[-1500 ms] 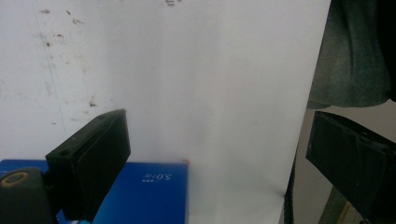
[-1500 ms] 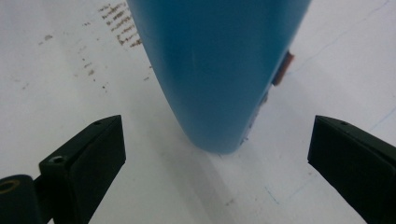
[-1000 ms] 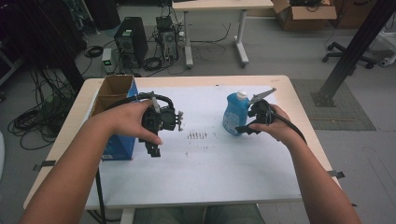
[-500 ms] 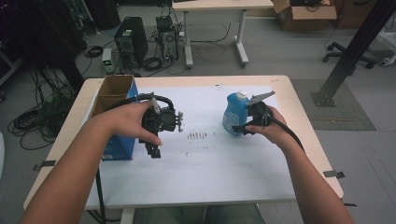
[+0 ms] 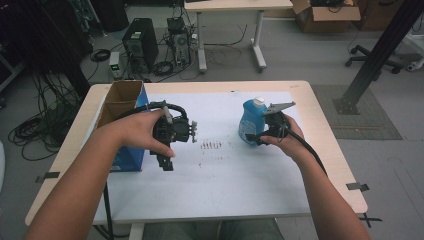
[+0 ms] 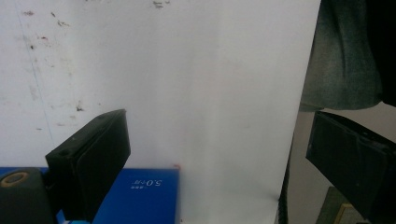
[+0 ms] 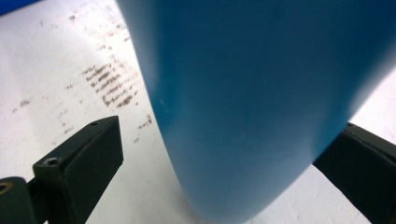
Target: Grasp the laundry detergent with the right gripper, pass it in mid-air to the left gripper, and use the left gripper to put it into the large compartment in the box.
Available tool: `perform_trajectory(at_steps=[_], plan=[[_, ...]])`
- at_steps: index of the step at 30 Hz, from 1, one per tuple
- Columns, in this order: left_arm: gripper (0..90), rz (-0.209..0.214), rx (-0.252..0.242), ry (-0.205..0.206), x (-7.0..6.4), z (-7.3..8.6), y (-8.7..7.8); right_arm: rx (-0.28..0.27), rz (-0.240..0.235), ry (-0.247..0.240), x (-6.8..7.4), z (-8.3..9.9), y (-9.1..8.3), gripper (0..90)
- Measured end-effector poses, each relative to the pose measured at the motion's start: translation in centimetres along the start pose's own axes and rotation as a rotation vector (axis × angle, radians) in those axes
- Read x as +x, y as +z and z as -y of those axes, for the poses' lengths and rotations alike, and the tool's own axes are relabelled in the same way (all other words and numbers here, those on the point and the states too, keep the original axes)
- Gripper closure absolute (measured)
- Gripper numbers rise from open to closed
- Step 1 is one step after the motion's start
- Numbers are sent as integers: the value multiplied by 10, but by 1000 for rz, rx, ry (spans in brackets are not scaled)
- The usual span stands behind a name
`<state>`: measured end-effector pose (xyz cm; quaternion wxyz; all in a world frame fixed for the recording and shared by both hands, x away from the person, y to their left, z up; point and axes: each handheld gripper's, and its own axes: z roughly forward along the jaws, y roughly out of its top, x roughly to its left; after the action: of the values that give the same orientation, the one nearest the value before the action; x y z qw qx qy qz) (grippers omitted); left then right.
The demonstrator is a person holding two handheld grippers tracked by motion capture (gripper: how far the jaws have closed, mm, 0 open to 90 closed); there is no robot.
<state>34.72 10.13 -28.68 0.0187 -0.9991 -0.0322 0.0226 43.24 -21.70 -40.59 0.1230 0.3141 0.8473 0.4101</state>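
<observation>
A blue plastic bottle (image 5: pixel 251 120) with a white cap stands upright on the white sheet, right of centre. My right gripper (image 5: pixel 259 138) is at its base, open. In the right gripper view the bottle (image 7: pixel 243 93) stands between the jaws of the right gripper (image 7: pixel 229 130); the left jaw is clear of it and the right jaw is at its side. My left gripper (image 5: pixel 165 161) is held over the sheet beside the blue box, jaws pointing toward the person. In its own view the left gripper (image 6: pixel 219 121) is open with nothing between the jaws.
An open cardboard box with blue sides (image 5: pixel 122 107) stands at the table's left; its blue face (image 6: pixel 140 196) lies under the left jaw. Dark smudges (image 5: pixel 212 145) mark the white sheet (image 5: pixel 215 185) on the wooden table (image 5: pixel 330 150). Computers, cables and desks lie beyond.
My right gripper has edged a little leftward, closer around the bottle's base. The left gripper has stayed where it was.
</observation>
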Motion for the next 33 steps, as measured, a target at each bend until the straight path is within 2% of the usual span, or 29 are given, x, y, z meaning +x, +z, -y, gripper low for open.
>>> perform_trajectory(at_steps=[6, 11, 19, 26, 33], plan=[[67, -2, 2, 0, -1, 0, 0, -55, 10, 21, 1, 1, 3, 17], [66, 0, -3, 1, -2, 0, -1, -80, 17, 32, 0, 3, 5, 16], [66, 2, -10, 0, -2, 0, 0, -157, 49, 43, 2, 6, 7, 12], [65, 4, -7, 2, -1, 0, 1, -183, 82, 66, 3, 9, 10, 11], [65, 4, -6, 7, -2, -1, 2, -222, 88, 78, 4, 9, 12, 21]])
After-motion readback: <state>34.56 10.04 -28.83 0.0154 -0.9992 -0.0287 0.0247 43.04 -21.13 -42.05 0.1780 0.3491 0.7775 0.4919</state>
